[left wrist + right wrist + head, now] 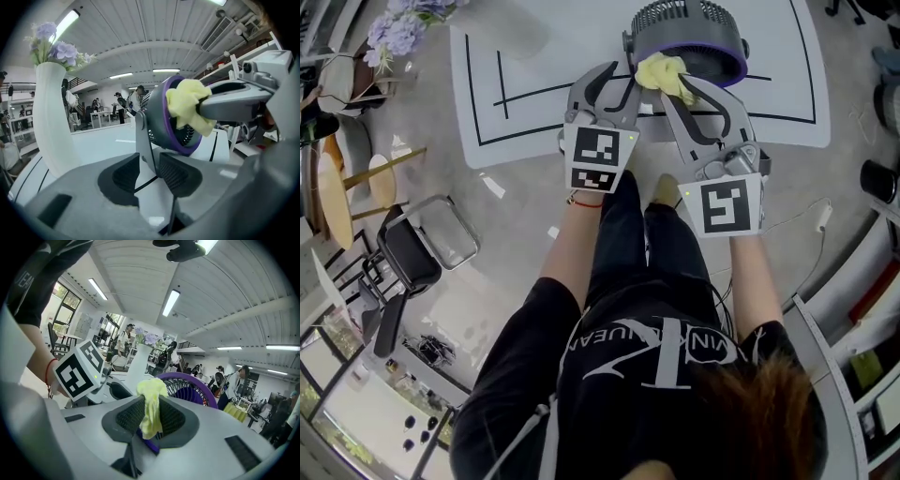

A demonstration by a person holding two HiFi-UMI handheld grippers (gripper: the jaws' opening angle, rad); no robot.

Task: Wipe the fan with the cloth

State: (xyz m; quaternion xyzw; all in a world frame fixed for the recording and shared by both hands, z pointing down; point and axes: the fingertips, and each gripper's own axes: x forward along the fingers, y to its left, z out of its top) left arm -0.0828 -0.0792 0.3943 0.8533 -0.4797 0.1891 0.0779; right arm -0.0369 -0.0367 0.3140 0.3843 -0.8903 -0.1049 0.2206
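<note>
A small grey fan (689, 37) with a purple rim stands on a white mat (525, 103) marked with black lines. My right gripper (682, 86) is shut on a yellow cloth (664, 73), which it holds against the fan's near rim. In the right gripper view the cloth (151, 408) hangs pinched between the pads, with the purple rim (187, 380) just behind. My left gripper (619, 77) is open beside the cloth, to its left. In the left gripper view its pads (176, 174) stand apart with nothing held; the fan's stand (143, 140) rises just beyond them and the cloth (187, 105) lies on the fan's face.
A tall white vase (51, 122) with purple flowers (63, 49) stands left of the fan. Chairs (422, 248) and a small round table (333, 202) are at the left, on the floor. A white cable (820, 220) and shelving (872, 309) lie to the right.
</note>
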